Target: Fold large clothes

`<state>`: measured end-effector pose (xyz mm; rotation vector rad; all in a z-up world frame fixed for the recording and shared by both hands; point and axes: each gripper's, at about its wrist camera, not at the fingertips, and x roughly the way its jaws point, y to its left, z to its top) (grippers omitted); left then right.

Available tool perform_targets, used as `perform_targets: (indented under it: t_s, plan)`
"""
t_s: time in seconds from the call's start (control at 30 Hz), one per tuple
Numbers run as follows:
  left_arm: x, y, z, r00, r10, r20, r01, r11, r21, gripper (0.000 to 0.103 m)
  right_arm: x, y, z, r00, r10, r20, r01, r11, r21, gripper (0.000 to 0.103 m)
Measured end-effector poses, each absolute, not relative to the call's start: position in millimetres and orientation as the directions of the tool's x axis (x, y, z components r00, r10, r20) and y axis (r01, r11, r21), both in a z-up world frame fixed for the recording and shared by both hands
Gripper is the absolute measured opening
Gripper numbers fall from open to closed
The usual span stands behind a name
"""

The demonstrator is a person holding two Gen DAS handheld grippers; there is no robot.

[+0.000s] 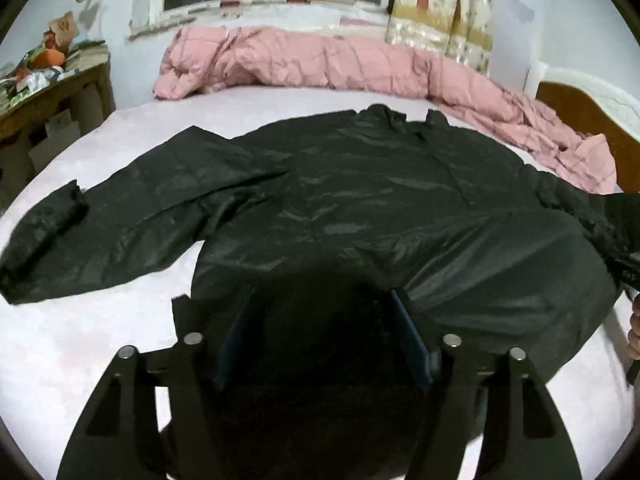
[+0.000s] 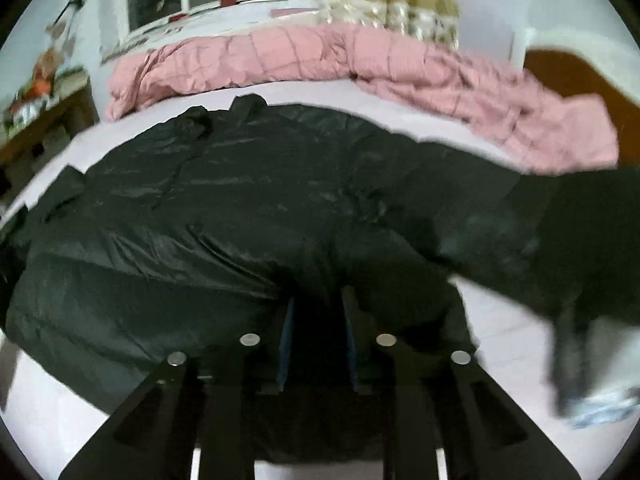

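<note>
1. Pads (image 1: 414,344) of the left gripper (image 1: 324,340) are seen set wide apart, with dark cloth filling the whole gap. Whether that cloth is pinched or merely lying between them cannot be told.
2. On the right gripper (image 2: 317,340) the pads (image 2: 286,344) are set narrow and are clamped on a bunch of the same dark cloth.
3. What is being handled is the hem (image 1: 500,300) of a large black padded jacket (image 1: 360,200). Each gripper is placed at this near edge, one toward each side.
4. The jacket is spread across the bed (image 1: 100,340). Its collar (image 1: 392,114) is pointed away toward the pink quilt (image 1: 300,60), and one sleeve (image 1: 100,224) is thrown out to the left.
5. The other sleeve (image 2: 560,232) is caught only as a blur at the right of the right wrist view.
6. Handling is judged as follows: soft, puffy, light for its bulk, and with a shiny shell that looks slippery. A shallow pinch is likely to be lost.
7. A deep bite at the hem corners or the sleeve cuffs is advised, so that shell and filling are gathered together before any fold is drawn over.
</note>
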<state>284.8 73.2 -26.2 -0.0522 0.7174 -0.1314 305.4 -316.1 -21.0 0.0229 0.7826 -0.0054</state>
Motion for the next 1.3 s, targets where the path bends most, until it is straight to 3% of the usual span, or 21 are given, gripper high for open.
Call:
perform_targets:
  t_s: [0.1, 0.13, 0.17, 0.2, 0.23, 0.33, 0.4, 0.6, 0.7, 0.8, 0.83, 0.87, 0.9, 0.93, 0.97, 1.0, 1.3]
  plan:
    - [275, 84, -12, 0.796, -0.171, -0.581, 0.098, 0.983, -0.154, 0.073, 299, -320, -34, 0.716, 0.051, -0.697, -0.006, 0.998, 0.067, 0.03]
    - [268, 88, -4, 0.829, -0.154, -0.538, 0.081, 0.984, -0.157, 0.084, 296, -323, -29, 0.728, 0.072, -0.682, -0.01, 0.995, 0.095, 0.04]
    - [261, 93, 4, 0.848, -0.141, -0.51, 0.066, 0.984, -0.163, 0.093, 291, -326, -24, 0.742, 0.088, -0.664, -0.012, 0.993, 0.117, 0.061]
    - [255, 97, 8, 0.855, -0.144, -0.497, 0.061, 0.982, -0.181, 0.094, 280, -331, -14, 0.777, 0.116, -0.619, -0.024, 0.988, 0.154, 0.078]
    - [249, 103, 12, 0.855, -0.167, -0.492, 0.065, 0.974, -0.217, 0.095, 272, -334, -8, 0.797, 0.123, -0.591, -0.031, 0.986, 0.164, 0.08]
    - [238, 119, 10, 0.831, -0.189, -0.524, 0.042, 0.959, -0.28, 0.096, 238, -347, 16, 0.848, 0.069, -0.525, 0.008, 0.99, 0.142, 0.081]
    - [228, 130, 4, 0.823, -0.187, -0.537, 0.019, 0.953, -0.302, 0.1, 223, -361, 21, 0.852, 0.03, -0.522, 0.062, 0.986, 0.157, 0.088]
    - [232, 171, -31, 0.748, -0.331, -0.576, -0.077, 0.818, -0.571, 0.103, 209, -410, -5, 0.806, -0.032, -0.591, 0.204, 0.952, 0.227, 0.089]
    - [245, 164, -52, 0.663, -0.384, -0.643, -0.061, 0.828, -0.558, 0.102, 228, -422, -32, 0.753, 0.066, -0.655, 0.172, 0.941, 0.293, 0.089]
    - [247, 145, -49, 0.644, -0.322, -0.695, -0.038, 0.893, -0.449, 0.103, 251, -422, -54, 0.697, 0.243, -0.675, 0.083, 0.907, 0.413, 0.089]
    - [248, 141, -50, 0.641, -0.299, -0.707, -0.042, 0.906, -0.421, 0.09, 256, -420, -54, 0.699, 0.257, -0.667, 0.069, 0.905, 0.42, 0.089]
    - [246, 137, -49, 0.654, -0.272, -0.705, -0.043, 0.918, -0.394, 0.046, 260, -416, -55, 0.696, 0.267, -0.667, 0.056, 0.905, 0.422, 0.084]
    - [244, 134, -48, 0.66, -0.274, -0.7, -0.027, 0.922, -0.386, 0.028, 262, -412, -56, 0.688, 0.27, -0.674, 0.05, 0.909, 0.415, 0.062]
    - [242, 130, -47, 0.659, -0.302, -0.689, 0.003, 0.917, -0.398, 0.015, 265, -407, -58, 0.68, 0.249, -0.69, 0.057, 0.92, 0.389, 0.046]
    - [237, 126, -43, 0.672, -0.293, -0.68, 0.018, 0.924, -0.382, 0.01, 265, -405, -59, 0.679, 0.251, -0.69, 0.053, 0.921, 0.386, 0.013]
    - [228, 124, -37, 0.689, -0.27, -0.672, 0.019, 0.934, -0.356, 0.009, 263, -402, -59, 0.675, 0.299, -0.675, 0.016, 0.908, 0.418, 0.008]
    - [123, 122, 9, 0.695, -0.236, -0.68, 0.027, 0.953, -0.302, 0.008, 155, -389, 1, 0.728, 0.164, -0.665, 0.069, 0.948, 0.309, 0.006]
